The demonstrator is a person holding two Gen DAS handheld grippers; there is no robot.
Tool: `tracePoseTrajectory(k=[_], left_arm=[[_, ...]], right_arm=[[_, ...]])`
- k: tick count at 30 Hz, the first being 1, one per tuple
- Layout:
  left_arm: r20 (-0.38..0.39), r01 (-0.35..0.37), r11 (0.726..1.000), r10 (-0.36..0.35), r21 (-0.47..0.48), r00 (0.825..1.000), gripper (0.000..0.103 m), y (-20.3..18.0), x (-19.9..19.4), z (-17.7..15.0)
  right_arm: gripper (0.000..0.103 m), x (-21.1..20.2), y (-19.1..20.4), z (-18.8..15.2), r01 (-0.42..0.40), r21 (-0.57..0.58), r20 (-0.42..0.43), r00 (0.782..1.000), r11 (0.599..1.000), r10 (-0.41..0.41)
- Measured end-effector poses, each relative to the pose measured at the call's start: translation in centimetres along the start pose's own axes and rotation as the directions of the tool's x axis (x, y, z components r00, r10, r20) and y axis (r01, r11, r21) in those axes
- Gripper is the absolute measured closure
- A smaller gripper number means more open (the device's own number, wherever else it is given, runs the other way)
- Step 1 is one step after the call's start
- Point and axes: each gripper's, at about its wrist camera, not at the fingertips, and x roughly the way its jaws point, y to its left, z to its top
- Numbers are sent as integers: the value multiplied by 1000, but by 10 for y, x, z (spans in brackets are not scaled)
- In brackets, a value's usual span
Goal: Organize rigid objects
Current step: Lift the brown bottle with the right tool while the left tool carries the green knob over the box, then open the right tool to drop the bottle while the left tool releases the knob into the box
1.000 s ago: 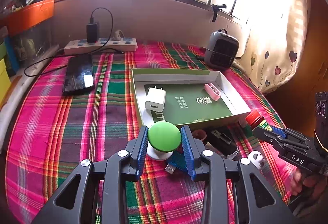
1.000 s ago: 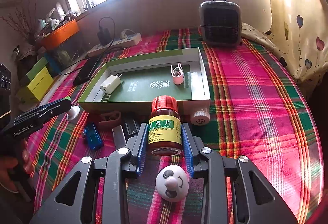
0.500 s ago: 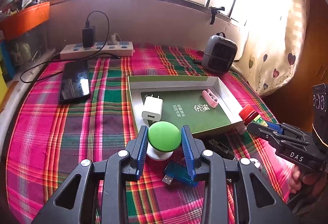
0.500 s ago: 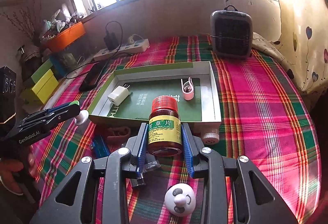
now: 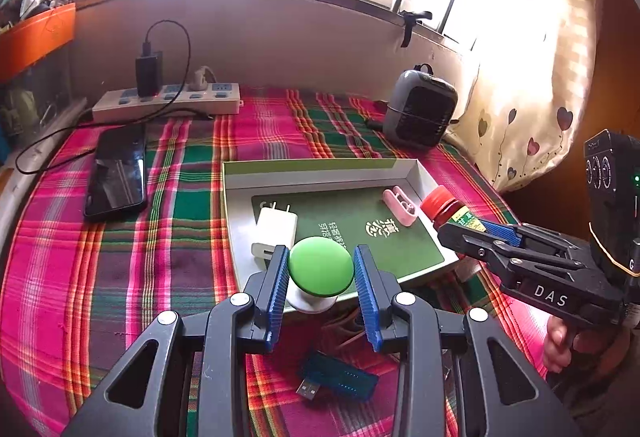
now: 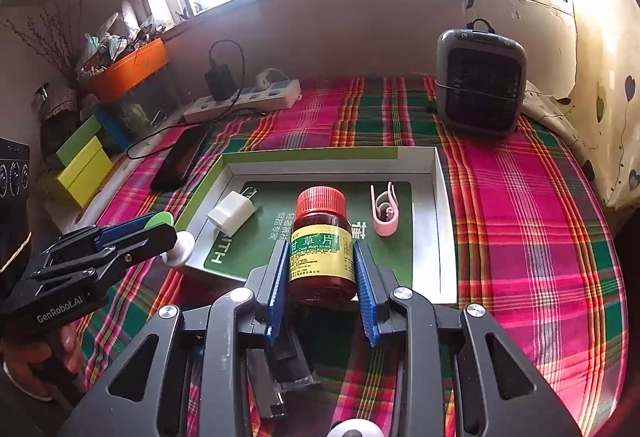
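Observation:
My left gripper [image 5: 321,273] is shut on a green-capped white knob [image 5: 320,267] and holds it above the near edge of the green box tray [image 5: 320,167]. My right gripper [image 6: 321,269] is shut on a red-capped medicine bottle [image 6: 322,237] with a yellow-green label, held over the tray's near edge [image 6: 446,237]. The bottle also shows in the left wrist view [image 5: 444,207], at the tray's right corner. Inside the tray lie a white charger plug [image 5: 274,233] and a pink clip [image 5: 398,205]; the right wrist view shows both, plug [image 6: 230,215] and clip [image 6: 384,211].
On the plaid cloth lie a blue USB stick [image 5: 340,381], a brown object [image 5: 344,333], a black phone [image 5: 116,169], a power strip [image 5: 168,103] and a grey heater [image 5: 420,113]. A black item [image 6: 280,377] and a white panda toy [image 6: 352,431] lie below the right gripper.
Both grippers have risen and moved forward toward the tray with their objects. The knob and the bottle now hang over the tray's near edge instead of over the cloth.

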Motion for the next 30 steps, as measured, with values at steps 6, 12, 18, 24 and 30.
tracePoseTrajectory(k=[6, 12, 18, 24, 30], left_arm=[[-13, 15, 1000, -15, 2, 1000, 71, -1, 16, 5], [-25, 25, 1000, -25, -1, 999, 71, -1, 32, 8], [-41, 25, 1000, -25, -4, 999, 71, 2, 44, 7], [-63, 18, 1000, -17, 8, 998, 71, 2, 54, 5], [-79, 19, 1000, -18, 16, 997, 71, 3, 59, 3]], right_arm=[[70, 21, 1, 11, 11, -15, -26, 1000, 1000, -12], [70, 44, 1, 22, -17, -25, -58, 998, 1000, 15], [70, 65, 5, 33, -91, -30, -85, 992, 995, 88], [70, 85, 11, 37, -110, -44, -130, 986, 993, 103], [70, 97, 11, 38, -108, -45, -152, 983, 993, 100]])
